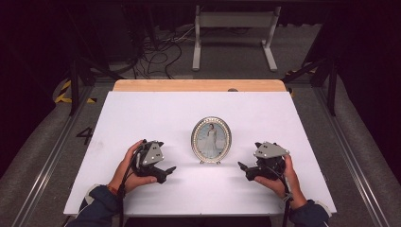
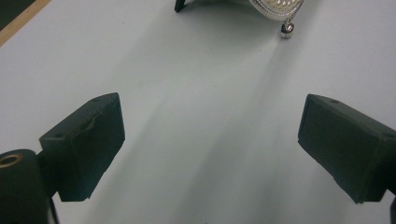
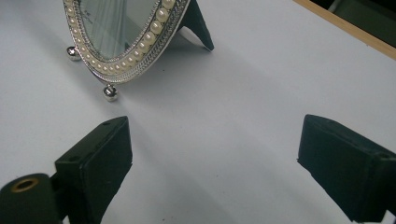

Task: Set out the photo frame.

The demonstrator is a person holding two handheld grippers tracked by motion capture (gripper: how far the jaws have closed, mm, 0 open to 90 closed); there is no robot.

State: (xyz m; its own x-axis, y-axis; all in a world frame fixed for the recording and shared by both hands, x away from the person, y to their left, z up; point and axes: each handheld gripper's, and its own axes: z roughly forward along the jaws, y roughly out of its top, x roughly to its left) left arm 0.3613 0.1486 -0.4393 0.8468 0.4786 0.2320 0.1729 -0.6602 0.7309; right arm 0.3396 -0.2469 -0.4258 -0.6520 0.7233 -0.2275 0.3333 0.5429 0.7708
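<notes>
An oval picture frame (image 1: pixel 211 139) with a pearl-beaded silver rim stands upright in the middle of the white table, on small ball feet and a dark back prop. Its lower edge shows in the left gripper view (image 2: pixel 276 7) and its lower half in the right gripper view (image 3: pixel 122 35). My left gripper (image 1: pixel 166 171) rests to the frame's left, held by a hand, jaws wide apart with nothing between them. My right gripper (image 1: pixel 243 169) rests to the frame's right, also open and holding nothing. Both point inward at the frame, a short way off it.
The white table (image 1: pixel 142 113) has a wooden strip (image 1: pixel 198 85) along its far edge. Beyond it stand a white metal stand (image 1: pixel 234 28) and loose cables (image 1: pixel 156 52) on the floor. Metal rails run along both sides of the table.
</notes>
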